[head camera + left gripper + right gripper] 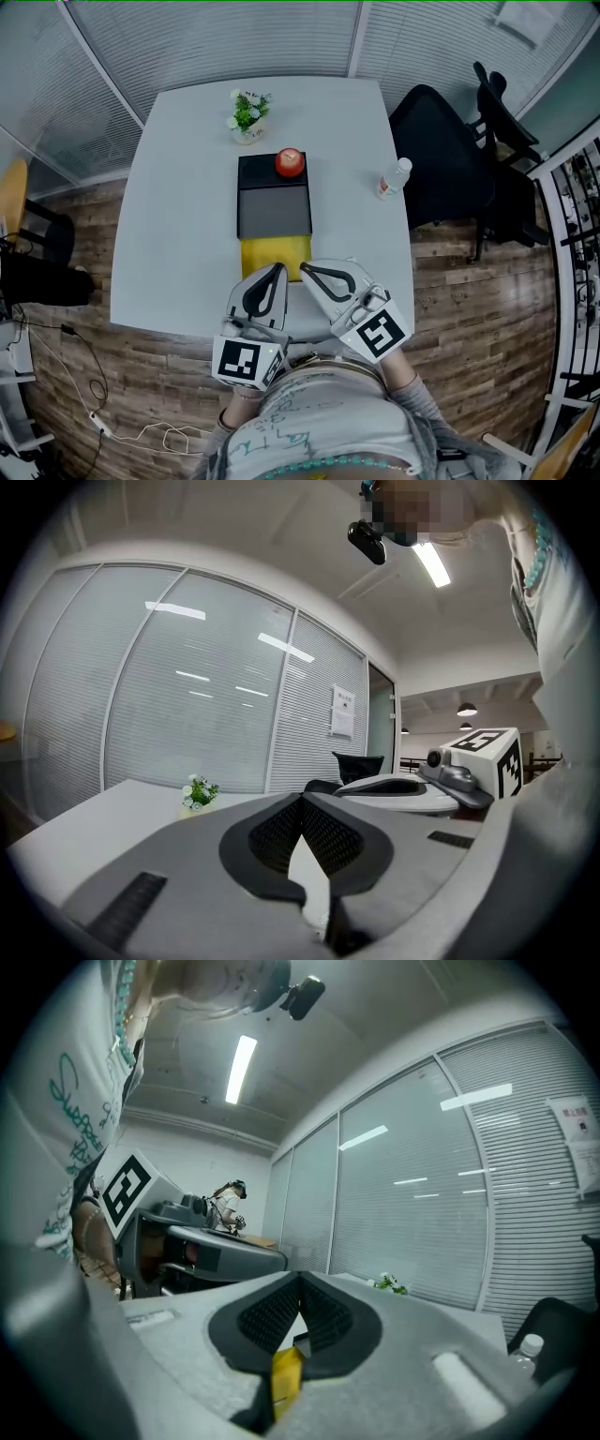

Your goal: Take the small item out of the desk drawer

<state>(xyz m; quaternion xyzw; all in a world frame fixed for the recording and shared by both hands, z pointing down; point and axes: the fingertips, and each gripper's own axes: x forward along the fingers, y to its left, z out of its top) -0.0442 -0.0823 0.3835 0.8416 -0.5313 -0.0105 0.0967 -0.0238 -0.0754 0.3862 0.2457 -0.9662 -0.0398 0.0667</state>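
A black and grey drawer unit lies on the white table, with a round red item on its far end. A yellow panel sticks out from its near side. My left gripper is shut and empty, its tips at the yellow panel's near edge; its pads meet in the left gripper view. My right gripper is beside it, shut, with its tips at the panel's near right corner. In the right gripper view yellow shows in the gap below the closed tips. What the drawer holds is hidden.
A small potted plant stands at the table's far side. A clear bottle stands near the right edge. Black office chairs are to the right of the table. Glass walls with blinds close off the far side.
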